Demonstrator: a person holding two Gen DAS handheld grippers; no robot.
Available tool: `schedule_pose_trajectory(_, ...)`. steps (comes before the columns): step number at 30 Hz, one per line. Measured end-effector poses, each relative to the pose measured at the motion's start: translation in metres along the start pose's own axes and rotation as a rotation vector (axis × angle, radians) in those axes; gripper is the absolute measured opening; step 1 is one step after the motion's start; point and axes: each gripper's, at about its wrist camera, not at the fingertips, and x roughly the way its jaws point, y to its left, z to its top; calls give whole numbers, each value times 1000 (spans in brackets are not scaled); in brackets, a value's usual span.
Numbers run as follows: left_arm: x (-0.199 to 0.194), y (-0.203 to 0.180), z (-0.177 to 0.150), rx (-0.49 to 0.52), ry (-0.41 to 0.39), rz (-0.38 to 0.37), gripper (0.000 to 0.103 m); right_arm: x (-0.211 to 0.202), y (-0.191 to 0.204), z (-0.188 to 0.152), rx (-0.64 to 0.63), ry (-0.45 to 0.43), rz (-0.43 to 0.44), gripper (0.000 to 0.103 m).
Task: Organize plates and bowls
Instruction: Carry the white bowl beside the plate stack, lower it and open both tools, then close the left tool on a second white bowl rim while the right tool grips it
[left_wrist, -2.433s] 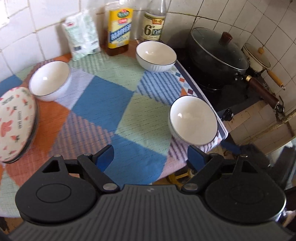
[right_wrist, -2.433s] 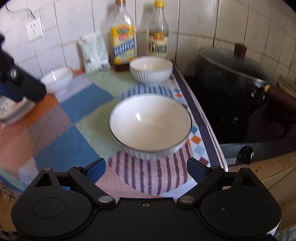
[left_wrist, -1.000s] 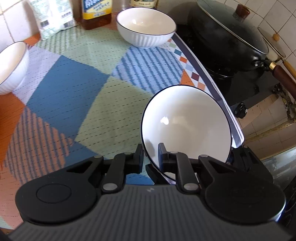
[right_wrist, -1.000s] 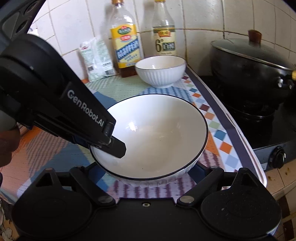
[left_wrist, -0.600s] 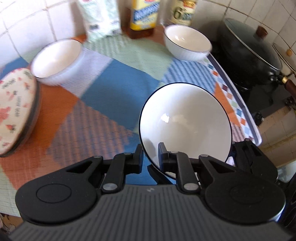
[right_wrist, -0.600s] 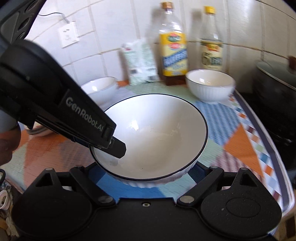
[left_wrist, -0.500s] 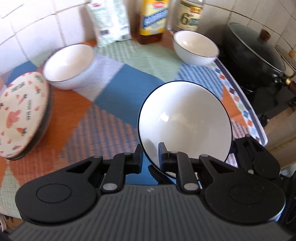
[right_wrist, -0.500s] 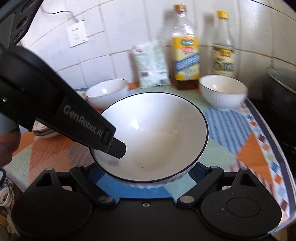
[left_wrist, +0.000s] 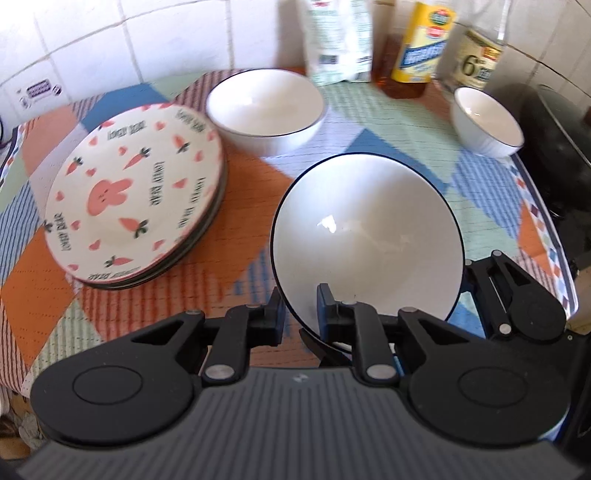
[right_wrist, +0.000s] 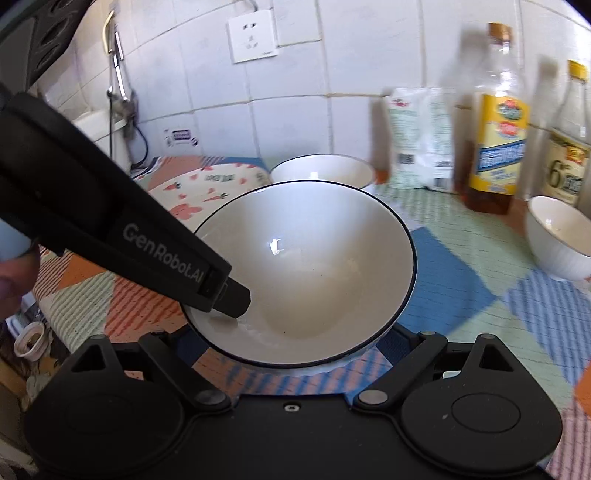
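My left gripper (left_wrist: 301, 308) is shut on the near rim of a white bowl with a dark rim (left_wrist: 369, 236), held above the patchwork cloth. In the right wrist view the same bowl (right_wrist: 306, 273) sits between the spread fingers of my right gripper (right_wrist: 291, 345), whose fingertips are hidden under it; the left gripper (right_wrist: 225, 291) pinches its left rim. A second white bowl (left_wrist: 266, 110) stands at the back, beside a stack of carrot-and-rabbit plates (left_wrist: 133, 195). A third, smaller bowl (left_wrist: 487, 123) stands at the far right.
A patchwork cloth (left_wrist: 388, 122) covers the counter. A white packet (left_wrist: 340, 40) and two bottles (left_wrist: 421, 48) stand against the tiled wall. A black pot (left_wrist: 557, 147) sits on the stove at the right. A wall socket (right_wrist: 253, 35) is above.
The left gripper closed on the bowl's rim, lifted it, and both grippers have carried it left, from the counter's right edge toward the plate stack and the back bowl.
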Motion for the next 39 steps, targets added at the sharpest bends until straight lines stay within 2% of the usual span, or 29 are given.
schedule_pose_trajectory(9,22,25,0,-42,38,3,17,32,8,2,-28,45,46,95)
schedule_pose_trajectory(12,30,31,0,-58,75,-12,18,41,10,0,-33,81,56,95)
schedule_pose_trajectory(15,33,39,-3,-101,81,-45,19,41,14,-1,-50,75,47,94)
schedule_pose_trajectory(20,30,43,-2,-129,97,-62,20,44,12,5,13,140,35,96)
schedule_pose_trajectory(23,26,44,0,-130,108,-54,22,37,12,6,39,152,46,96)
schedule_pose_trajectory(27,13,40,-1,-78,97,-5,38,21,13,7,48,160,42,96)
schedule_pose_trajectory(31,-5,46,-2,-117,94,-21,41,-2,12,10,53,155,38,96)
schedule_pose_trajectory(35,-26,53,-2,-119,85,-14,43,-25,3,19,126,163,53,96)
schedule_pose_trajectory(39,-47,66,-2,-135,69,-37,47,-49,-8,30,217,105,67,96)
